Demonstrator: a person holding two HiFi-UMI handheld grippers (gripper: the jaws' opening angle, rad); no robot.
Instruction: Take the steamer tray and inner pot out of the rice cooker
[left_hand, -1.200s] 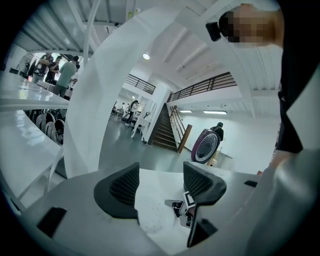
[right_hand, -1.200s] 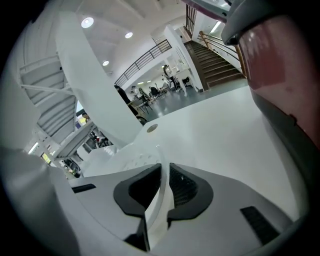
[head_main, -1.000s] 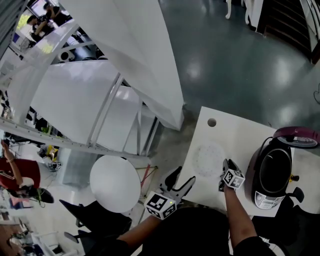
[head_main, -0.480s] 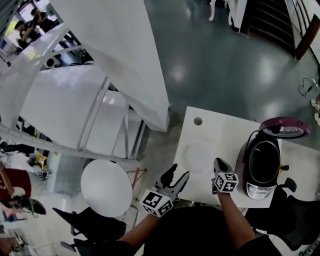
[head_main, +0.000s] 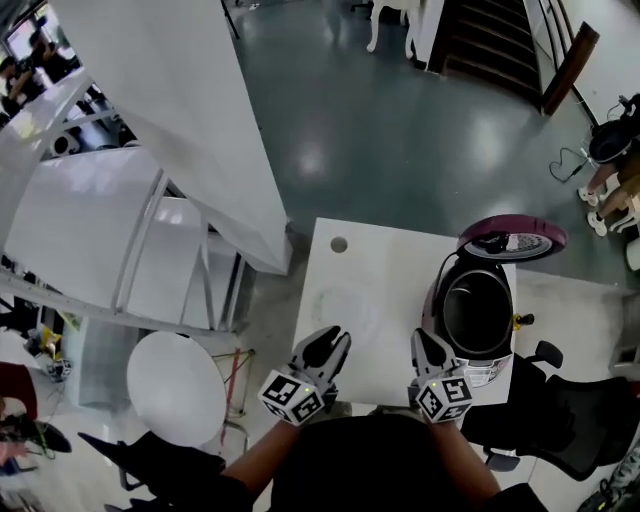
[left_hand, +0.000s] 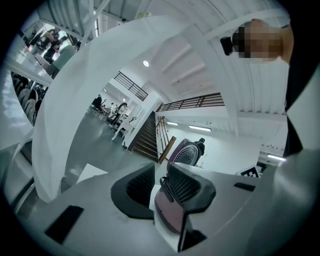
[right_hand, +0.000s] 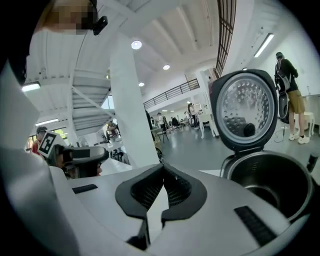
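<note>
The one maroon-and-black rice cooker (head_main: 484, 368) is set at the white desk's (head_main: 395, 265) right edge, with its round lid (head_main: 512, 240) raised and the one metal inner pot (head_main: 478, 305) seated inside. The one translucent round steamer tray (head_main: 345, 300) is laid towards the left edge. The right gripper (head_main: 424, 342), beside the tray a second ago, is now drawn clear of it at the near edge, shut and empty. The left gripper's (head_main: 330, 342) jaws have just been closing and are narrowly apart, with nothing held.
</note>
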